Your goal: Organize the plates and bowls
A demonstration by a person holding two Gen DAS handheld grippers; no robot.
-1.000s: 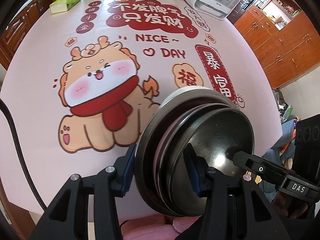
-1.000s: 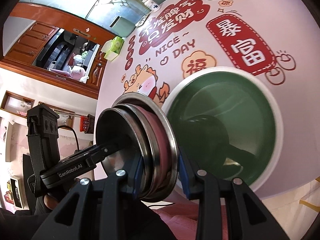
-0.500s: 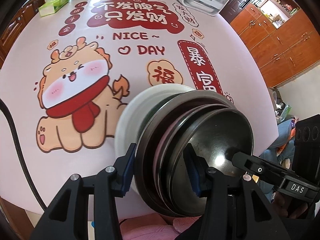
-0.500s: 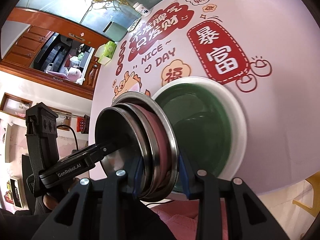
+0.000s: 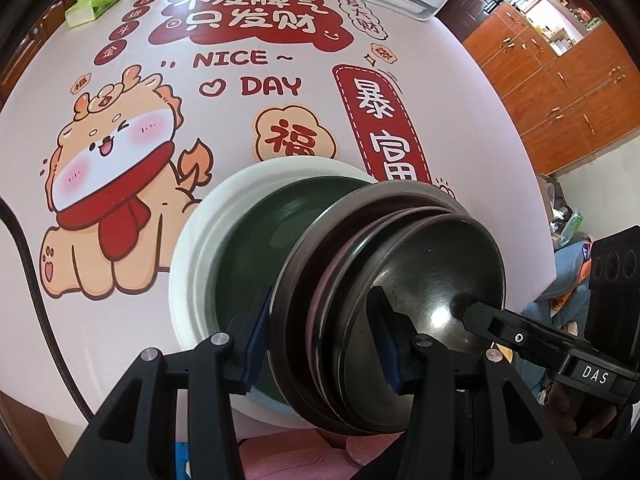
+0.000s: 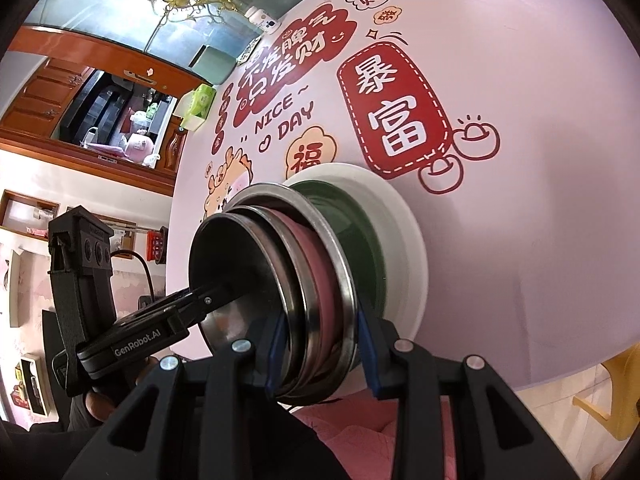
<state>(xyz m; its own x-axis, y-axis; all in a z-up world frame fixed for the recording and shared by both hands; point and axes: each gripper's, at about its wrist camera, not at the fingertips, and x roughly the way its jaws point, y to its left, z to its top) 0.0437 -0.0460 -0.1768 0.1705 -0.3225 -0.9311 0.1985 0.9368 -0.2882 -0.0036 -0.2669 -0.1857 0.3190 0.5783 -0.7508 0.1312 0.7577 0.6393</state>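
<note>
Left gripper [image 5: 320, 336] and right gripper [image 6: 320, 352] both clamp 1 stack of nested metal bowls [image 5: 400, 280], sharing its weight above the green-centred plate [image 5: 208, 240].

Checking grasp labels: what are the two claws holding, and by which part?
Both grip one nested stack of round metal dishes: left claw and right claw each clamp across the stacked rims, at different points on the edge.

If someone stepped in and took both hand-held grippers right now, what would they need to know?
Left hand-held gripper: shut on one rim of the stack of nested steel bowls.
Right hand-held gripper: shut on the opposite rim.
The stack hangs tilted over the white-rimmed green plate on the printed tablecloth.
Done: bowls nested and lifted.
Left: probably lower the stack onto the plate, then release.
</note>
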